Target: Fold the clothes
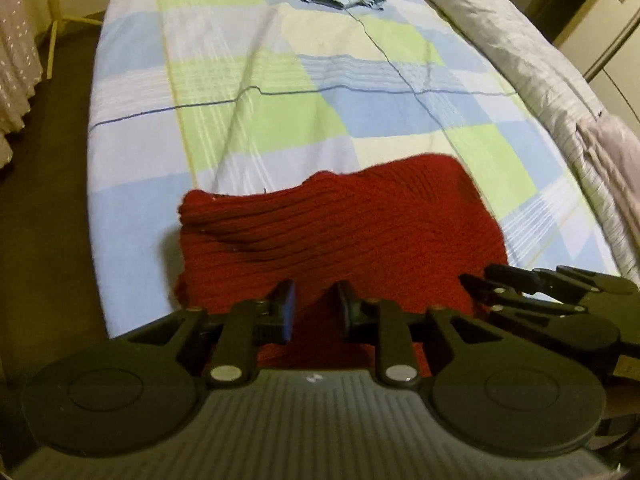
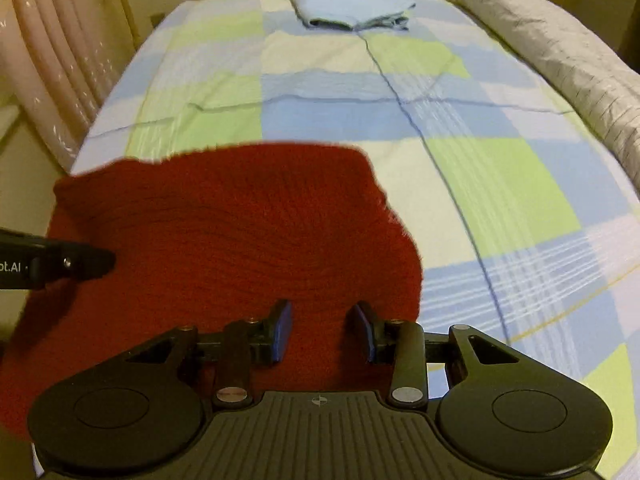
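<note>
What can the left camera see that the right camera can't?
Only the left view shows a pinkish cloth draped at the bed's right edge, and the whole front of the right gripper.

Only the right view shows the tall pale curtain folds and just one fingertip of the left gripper poking in.

Both show the red knitted garment on the checked bedsheet, the folded light blue cloth at the far end, and a rolled grey quilt.
</note>
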Motion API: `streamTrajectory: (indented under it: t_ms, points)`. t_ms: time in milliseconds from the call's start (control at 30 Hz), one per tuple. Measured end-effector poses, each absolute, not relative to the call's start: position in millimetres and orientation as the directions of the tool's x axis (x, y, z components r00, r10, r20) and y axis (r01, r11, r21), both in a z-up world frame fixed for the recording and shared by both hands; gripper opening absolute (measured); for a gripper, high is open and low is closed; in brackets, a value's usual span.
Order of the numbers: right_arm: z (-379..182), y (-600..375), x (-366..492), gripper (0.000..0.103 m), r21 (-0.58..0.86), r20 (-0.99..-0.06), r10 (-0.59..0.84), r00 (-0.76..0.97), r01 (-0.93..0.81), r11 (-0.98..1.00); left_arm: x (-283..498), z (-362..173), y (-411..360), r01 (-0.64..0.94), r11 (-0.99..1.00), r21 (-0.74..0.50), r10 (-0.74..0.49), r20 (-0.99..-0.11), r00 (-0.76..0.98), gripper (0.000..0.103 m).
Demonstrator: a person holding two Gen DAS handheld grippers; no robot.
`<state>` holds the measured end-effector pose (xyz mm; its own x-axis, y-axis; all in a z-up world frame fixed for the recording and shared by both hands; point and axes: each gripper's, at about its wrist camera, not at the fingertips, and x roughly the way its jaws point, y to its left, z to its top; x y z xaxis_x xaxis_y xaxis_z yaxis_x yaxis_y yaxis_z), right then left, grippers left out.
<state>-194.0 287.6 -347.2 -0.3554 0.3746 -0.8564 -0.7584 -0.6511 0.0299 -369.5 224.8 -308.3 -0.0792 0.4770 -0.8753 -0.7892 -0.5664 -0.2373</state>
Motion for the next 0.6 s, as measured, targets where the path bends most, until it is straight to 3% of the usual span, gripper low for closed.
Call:
streamTrajectory:
  t_ms: [67,267,433,600]
  points:
    - [-329.3,283.0,-180.6,0.038,0.068,-0.840,0.382,-0.385,-0.773,-0.631,-368.3,-289.7,214.5,-0.788,-0.564,-0.247,0.495,-0.865,-0.082,0.015]
    - [-290.3,249.3,-149.8,0.038,0.178,-0.823,0.325,-0.466,-0.755,-0.631,-340.3,-278.8,189.0,-0.793,-0.546,-0.272,0.477,-0.878,-0.027,0.016]
    - [-326.9,234.3,-165.0,0.038,0.171,-0.871,0.254,-0.421,-0.743,-0.647,-322.9,-315.8,186.7,-0.787,-0.580,-0.210,0.408,-0.911,-0.057,0.022]
    - [-344.4,238.4,-175.9,0.038,0.139,-0.896,0.239,-0.375,-0.746,-0.651,-318.1,-313.8,192.9,-0.786,-0.592,-0.176,0.373,-0.925,-0.074,0.023]
